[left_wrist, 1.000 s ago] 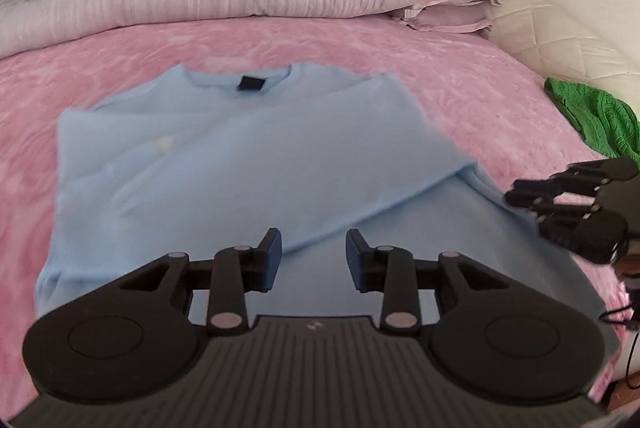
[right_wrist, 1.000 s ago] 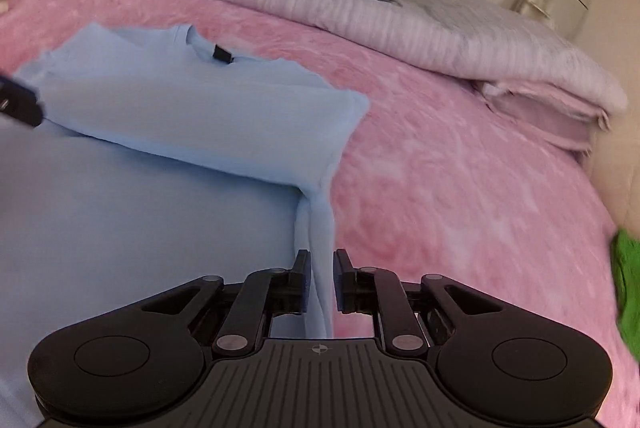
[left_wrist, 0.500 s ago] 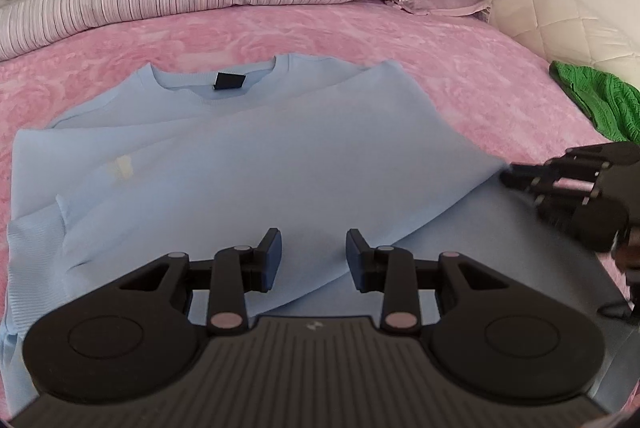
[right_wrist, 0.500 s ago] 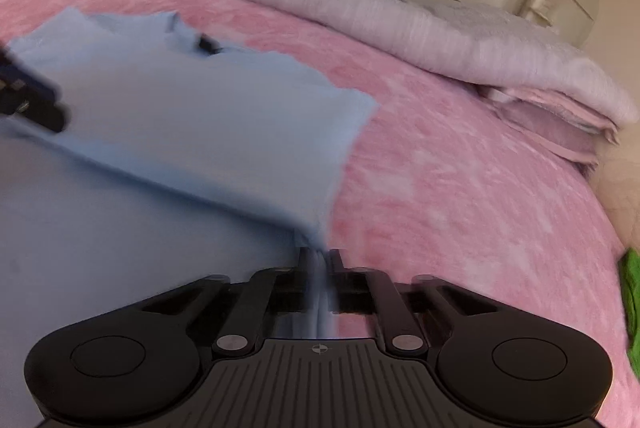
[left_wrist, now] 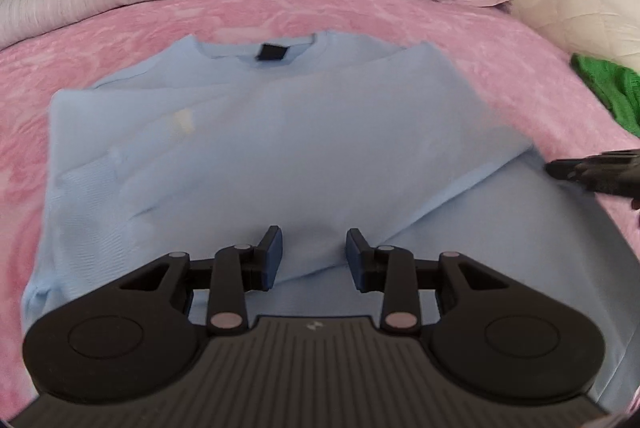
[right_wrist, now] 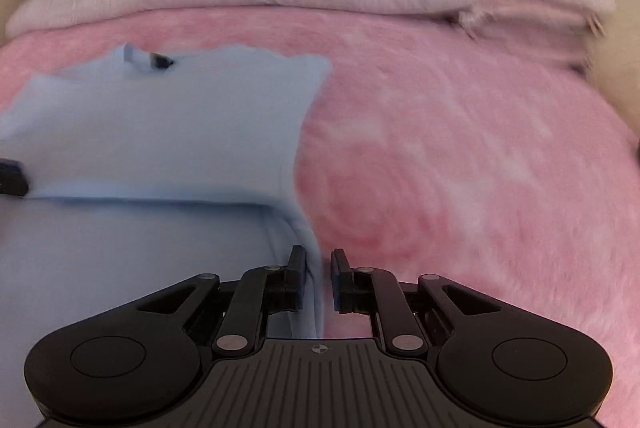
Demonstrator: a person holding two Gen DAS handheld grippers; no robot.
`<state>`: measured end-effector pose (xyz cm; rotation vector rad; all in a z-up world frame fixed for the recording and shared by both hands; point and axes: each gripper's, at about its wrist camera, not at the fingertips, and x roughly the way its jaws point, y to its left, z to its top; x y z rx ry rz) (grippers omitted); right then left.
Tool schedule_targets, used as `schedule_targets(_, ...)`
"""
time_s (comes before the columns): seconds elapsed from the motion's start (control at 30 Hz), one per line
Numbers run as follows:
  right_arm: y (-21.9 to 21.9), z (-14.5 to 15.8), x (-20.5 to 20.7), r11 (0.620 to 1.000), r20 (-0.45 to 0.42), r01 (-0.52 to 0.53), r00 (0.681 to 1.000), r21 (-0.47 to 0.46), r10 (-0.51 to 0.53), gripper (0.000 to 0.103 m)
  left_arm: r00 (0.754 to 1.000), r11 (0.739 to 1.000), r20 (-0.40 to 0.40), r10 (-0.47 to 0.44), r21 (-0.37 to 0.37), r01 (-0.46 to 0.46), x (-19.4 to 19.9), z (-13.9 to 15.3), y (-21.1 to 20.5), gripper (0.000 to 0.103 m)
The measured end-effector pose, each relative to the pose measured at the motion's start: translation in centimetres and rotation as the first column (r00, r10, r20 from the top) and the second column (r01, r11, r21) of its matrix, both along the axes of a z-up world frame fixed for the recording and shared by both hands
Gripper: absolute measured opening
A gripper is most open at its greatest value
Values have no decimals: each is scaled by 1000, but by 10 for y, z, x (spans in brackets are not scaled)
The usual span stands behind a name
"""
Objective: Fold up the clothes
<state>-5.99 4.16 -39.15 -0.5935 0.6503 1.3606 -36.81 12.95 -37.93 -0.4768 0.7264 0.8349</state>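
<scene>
One light-blue sweater (left_wrist: pixel 280 147) lies mid-bed (left_wrist: pixel 500 39); one green garment (left_wrist: pixel 608 87) sits at its right edge. Left gripper (left_wrist: pixel 314 252) hovers released; right gripper (right_wrist: pixel 318 276), clenched a moment ago, is opening around the sweater's edge.

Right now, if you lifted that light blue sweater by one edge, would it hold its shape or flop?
Probably flop: the light blue sweater already lies in soft folds, one sleeve draped across its body. It looks thin and light. On the fuzzy pink blanket it would likely drag and bunch rather than slide. Its edge sags between the opening right tool's jaws.
</scene>
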Motion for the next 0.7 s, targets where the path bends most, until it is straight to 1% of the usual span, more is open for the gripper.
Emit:
schedule_targets(0.07,-10,14,11,998,-70,62,996,8,-61,13,1000,1000,-3,20,-2,-20,-15,8,-9,31)
schedule_targets(0.1,-19,21,12,997,-58,75,996,6,-75,16,999,999,-11,35,0,-35,-27,13,-16,32)
schedule_targets(0.13,-28,28,12,996,-45,88,995,5,-88,23,999,999,-19,51,2,-51,-39,18,-24,32)
schedule_targets(0.2,-54,39,12,995,-34,104,994,3,-103,28,995,996,-28,93,-5,-93,-70,26,-43,35)
schedule_targets(0.23,-70,44,11,994,-67,105,992,9,-104,32,993,993,-32,117,-11,-117,-87,29,-53,36)
schedule_targets(0.27,-88,49,10,995,-130,104,986,11,-101,34,989,989,-34,145,-22,-146,-105,32,-63,38)
schedule_targets(0.3,-103,50,10,995,-189,104,977,7,-100,38,984,983,-31,175,-44,-177,-122,32,-73,39)
schedule_targets(0.33,-118,50,9,995,-248,103,964,3,-100,40,978,976,-28,206,-66,-207,-140,33,-83,39)
schedule_targets(0.4,-145,51,8,994,-352,105,931,-7,-101,41,961,953,1,275,-131,-273,-176,30,-104,40)
schedule_targets(0.43,-156,49,7,994,-394,106,913,-18,-104,41,952,939,29,306,-172,-297,-191,28,-111,40)
schedule_targets(0.47,-168,47,5,994,-435,106,894,-29,-108,41,936,919,62,345,-224,-324,-207,25,-119,40)
schedule_targets(0.5,-174,44,5,993,-459,111,880,-44,-119,41,924,902,86,373,-267,-340,-218,22,-124,40)
schedule_targets(0.57,-184,40,5,990,-496,121,857,-73,-141,41,903,877,134,407,-334,-346,-231,16,-131,40)
schedule_targets(0.63,-185,38,4,989,-530,120,835,-90,-150,41,887,869,203,416,-375,-322,-237,10,-134,42)
schedule_targets(0.7,-183,34,9,986,-587,130,792,-105,-167,41,857,849,261,445,-427,-311,-237,0,-129,42)
